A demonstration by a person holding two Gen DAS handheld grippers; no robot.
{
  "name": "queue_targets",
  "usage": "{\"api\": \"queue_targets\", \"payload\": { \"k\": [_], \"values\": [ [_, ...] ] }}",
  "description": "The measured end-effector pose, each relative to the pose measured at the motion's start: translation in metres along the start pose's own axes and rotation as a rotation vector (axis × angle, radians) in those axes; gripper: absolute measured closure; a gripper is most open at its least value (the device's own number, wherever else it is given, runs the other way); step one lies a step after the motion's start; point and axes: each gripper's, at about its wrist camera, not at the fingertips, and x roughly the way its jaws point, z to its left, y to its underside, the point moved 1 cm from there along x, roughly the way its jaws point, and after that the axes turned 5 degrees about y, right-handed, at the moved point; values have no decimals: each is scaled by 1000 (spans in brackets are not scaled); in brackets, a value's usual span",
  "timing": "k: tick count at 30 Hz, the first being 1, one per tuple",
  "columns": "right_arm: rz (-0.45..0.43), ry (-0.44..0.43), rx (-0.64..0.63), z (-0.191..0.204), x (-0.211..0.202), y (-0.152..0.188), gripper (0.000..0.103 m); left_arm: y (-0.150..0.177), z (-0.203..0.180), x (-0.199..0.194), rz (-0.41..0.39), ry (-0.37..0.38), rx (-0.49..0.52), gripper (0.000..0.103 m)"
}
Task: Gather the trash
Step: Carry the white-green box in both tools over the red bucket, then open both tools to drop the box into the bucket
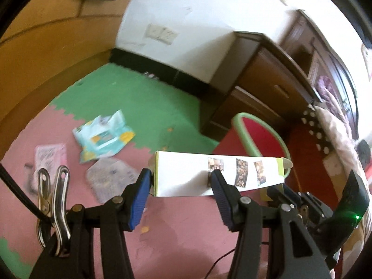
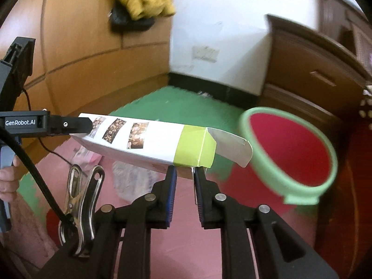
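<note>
A long white carton (image 1: 186, 176) with green ends and small photo prints hangs level in the air, carried at both ends. My left gripper (image 1: 180, 179) is shut on its plain end, one pad denting the side. The right gripper (image 2: 184, 171) sits under the carton's (image 2: 148, 144) green end; its jaws stand slightly apart, with floor showing between the pads, and only their tips touch the carton's lower edge. An open grey flap sticks out toward the red bin with a green rim (image 2: 302, 187), which stands just right of the carton. In the left wrist view the bin (image 1: 275, 136) is behind the carton.
On the pink and green foam mat lie a blue-white wrapper (image 1: 102, 137), a pink-white packet (image 1: 50, 155) and a clear plastic bag (image 1: 109, 179). A dark wooden cabinet (image 1: 267, 81) stands behind the bin. Bedding (image 1: 334, 125) is at the right. A hand (image 2: 9, 176) grips the left tool.
</note>
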Motion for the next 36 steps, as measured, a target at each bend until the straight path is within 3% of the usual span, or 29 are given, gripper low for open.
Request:
{"api": "queue_targets", "payload": {
  "k": [6,12,18,24,28,36],
  "values": [
    [-62,77,50,-48,-12,-12,85,-24,-56,27,-20,32,95,48],
    [-92,124,128,-100,4,-16,85,-35,-99,65,-24,29,175,48],
    [-75,128,204,-143,32,-9,85,-34,-112,99,-6,36,184,51],
    [-44,150,218,-159,50,4,85,-29,-115,116,9,64,167,53],
    [-30,142,260,-169,56,9,67,-29,-119,117,7,99,163,53],
    [18,151,246,-169,64,19,47,-30,-128,127,5,89,186,53]
  ]
}}
